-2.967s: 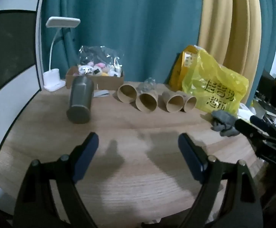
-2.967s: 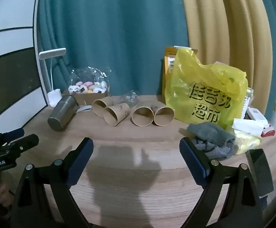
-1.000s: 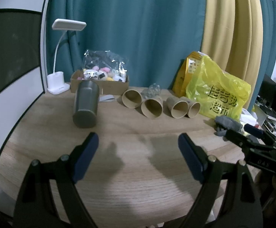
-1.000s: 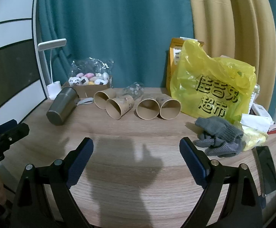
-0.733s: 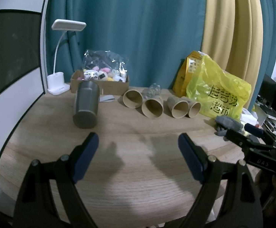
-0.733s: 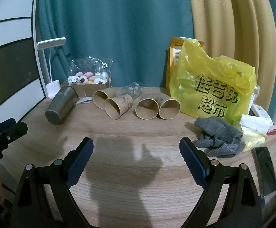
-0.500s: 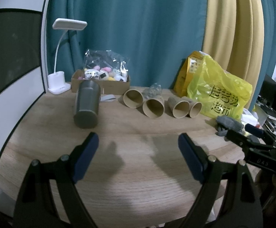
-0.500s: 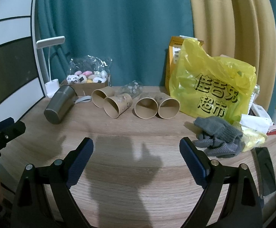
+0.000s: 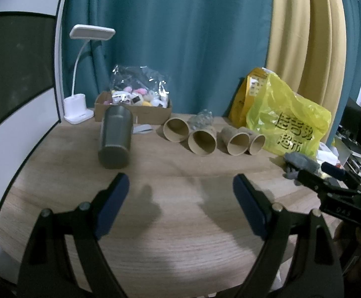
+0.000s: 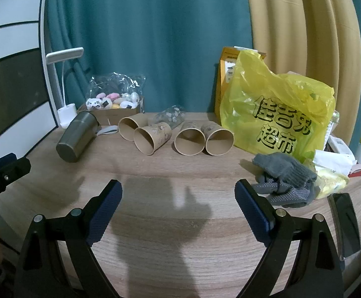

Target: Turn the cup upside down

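Metal cup (image 9: pixel 115 141) lies on its side near the desk's (image 9: pixel 180 223) left edge; four paper cups (image 10: pixel 180 136) lie in a row rightward; bag (image 10: pixel 277 121) and gloves (image 10: pixel 285 176) at right edge.

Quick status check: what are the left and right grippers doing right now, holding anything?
Left gripper: open, holding nothing, above the bare wooden table.
Right gripper: open, holding nothing; the paper cups lie on their sides beyond it.

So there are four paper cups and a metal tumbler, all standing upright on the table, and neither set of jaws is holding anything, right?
Not quite. The four paper cups and the metal tumbler are not upright but lie on their sides on the table, as the right wrist view shows. The rest holds: the left gripper and right gripper have open, empty jaws.
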{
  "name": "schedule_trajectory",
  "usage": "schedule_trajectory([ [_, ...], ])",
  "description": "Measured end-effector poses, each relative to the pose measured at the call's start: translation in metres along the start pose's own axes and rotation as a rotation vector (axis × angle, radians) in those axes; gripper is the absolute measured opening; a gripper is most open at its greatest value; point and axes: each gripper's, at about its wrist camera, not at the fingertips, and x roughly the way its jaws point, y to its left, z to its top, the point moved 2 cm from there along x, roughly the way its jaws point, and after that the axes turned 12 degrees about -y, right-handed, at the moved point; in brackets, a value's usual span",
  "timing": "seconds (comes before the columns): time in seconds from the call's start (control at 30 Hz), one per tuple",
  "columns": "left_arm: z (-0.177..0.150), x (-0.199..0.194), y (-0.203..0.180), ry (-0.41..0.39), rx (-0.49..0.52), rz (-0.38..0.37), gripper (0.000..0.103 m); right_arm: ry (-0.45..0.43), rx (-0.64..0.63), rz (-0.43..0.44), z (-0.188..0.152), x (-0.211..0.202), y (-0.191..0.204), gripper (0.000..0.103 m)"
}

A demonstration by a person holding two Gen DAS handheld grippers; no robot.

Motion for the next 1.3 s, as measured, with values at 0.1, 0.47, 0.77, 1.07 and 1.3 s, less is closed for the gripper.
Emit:
schedule_trajectory([
  [0.1,0.001,0.000,0.001,-0.001,0.000,0.000,0.087,0.002,-0.001,-0.001,0.001,0.000,-0.002,0.094],
  [0.47,0.002,0.000,0.003,0.003,0.004,0.008,0.087,0.003,-0.001,-0.002,0.000,0.001,0.000,0.094],
  [0.77,0.002,0.005,0.003,0.021,0.006,0.008,0.087,0.013,-0.004,-0.002,-0.001,0.005,0.000,0.094],
  [1.07,0.002,0.033,0.001,0.102,0.023,-0.014,0.087,0.045,0.003,-0.001,-0.003,0.020,-0.002,0.094],
  [1.3,0.024,0.107,-0.004,0.292,0.094,-0.066,0.087,0.105,0.031,0.003,-0.006,0.062,-0.022,0.094],
])
